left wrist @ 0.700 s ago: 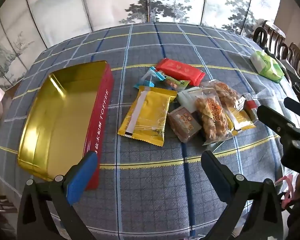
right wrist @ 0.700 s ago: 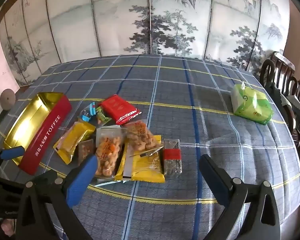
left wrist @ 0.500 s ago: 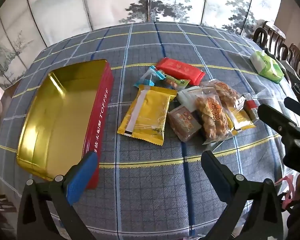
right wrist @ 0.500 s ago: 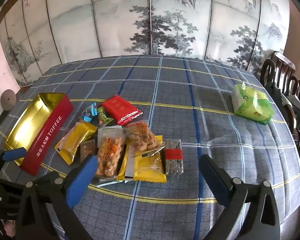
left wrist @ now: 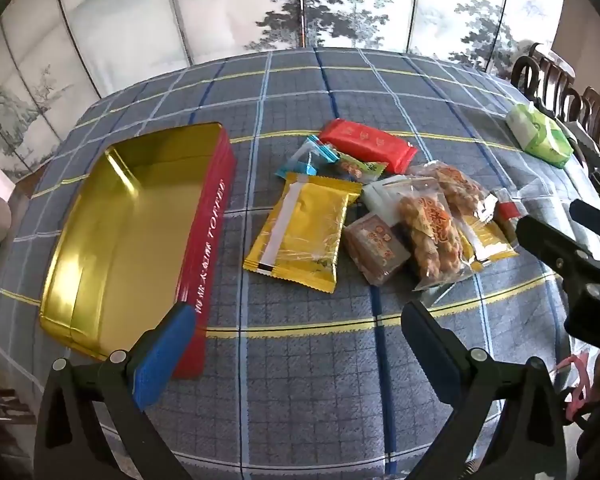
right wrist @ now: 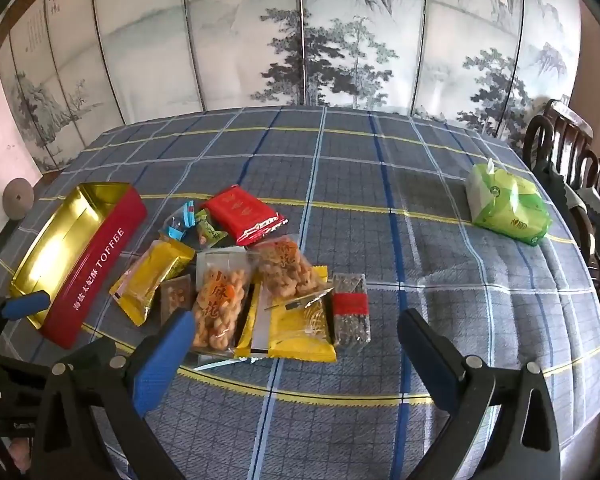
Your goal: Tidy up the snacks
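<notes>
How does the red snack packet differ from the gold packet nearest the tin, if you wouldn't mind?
The red snack packet is plain red and lies farther back; the gold packet is shiny yellow-gold with a white strip, nearer the toffee tin. Both lie flat, sealed, outside the tin.

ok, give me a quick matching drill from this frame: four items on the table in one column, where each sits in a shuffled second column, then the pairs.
Items
1. toffee tin
2. red packet
3. tissue pack
4. red-banded bar

Places
A. alone on the table's right side, near the chairs
B. right edge of the snack pile, beside a yellow packet
C. left of the pile, open, nothing inside
D. far side of the pile, toward the screen

Pairs: 1-C, 2-D, 3-A, 4-B
</notes>
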The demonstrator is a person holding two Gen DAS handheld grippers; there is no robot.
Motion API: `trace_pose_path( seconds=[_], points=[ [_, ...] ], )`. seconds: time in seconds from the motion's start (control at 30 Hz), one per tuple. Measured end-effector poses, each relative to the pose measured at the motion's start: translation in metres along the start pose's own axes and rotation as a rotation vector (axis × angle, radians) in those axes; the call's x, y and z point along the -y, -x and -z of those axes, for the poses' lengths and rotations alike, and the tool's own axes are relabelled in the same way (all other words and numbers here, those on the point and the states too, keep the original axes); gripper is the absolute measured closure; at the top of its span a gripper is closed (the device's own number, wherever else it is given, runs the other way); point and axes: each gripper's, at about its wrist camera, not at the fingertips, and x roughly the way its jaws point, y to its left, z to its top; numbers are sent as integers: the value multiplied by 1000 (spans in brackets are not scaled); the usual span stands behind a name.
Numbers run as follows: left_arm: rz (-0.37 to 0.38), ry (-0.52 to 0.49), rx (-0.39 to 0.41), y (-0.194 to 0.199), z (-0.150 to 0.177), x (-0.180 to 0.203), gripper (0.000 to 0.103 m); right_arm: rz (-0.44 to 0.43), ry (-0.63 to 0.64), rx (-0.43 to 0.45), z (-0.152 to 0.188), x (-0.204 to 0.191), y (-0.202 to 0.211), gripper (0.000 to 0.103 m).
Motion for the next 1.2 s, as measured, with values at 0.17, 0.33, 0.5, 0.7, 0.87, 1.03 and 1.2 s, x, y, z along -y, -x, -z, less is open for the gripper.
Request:
trace_pose_path(
  seconds=[0.17, 0.33, 0.5, 0.7, 0.87, 1.03, 1.2],
  points=[
    [10, 1, -6, -1, -1, 0, 1, 2, 9, -11, 3, -1, -4, 0],
    [19, 3, 5, -3, 1, -1, 1, -6, 10, -16, 4, -1, -5, 0],
    [30, -3, -3, -5, 1, 0, 1, -9, 10, -23, 4, -1, -7, 0],
    [13, -28, 3, -3, 1, 5, 1, -4, 20, -17, 3, -3, -8, 0],
    [3, -26, -5, -4, 1, 4, 1, -8, 15, -18, 3, -2, -8, 0],
    [-9, -20, -15, -6, 1, 3, 1, -11, 8, -22, 3, 0, -9, 0],
    [-9, -11, -22, -7, 2, 1, 1, -21, -5, -21, 4, 3, -8, 0]
  ],
)
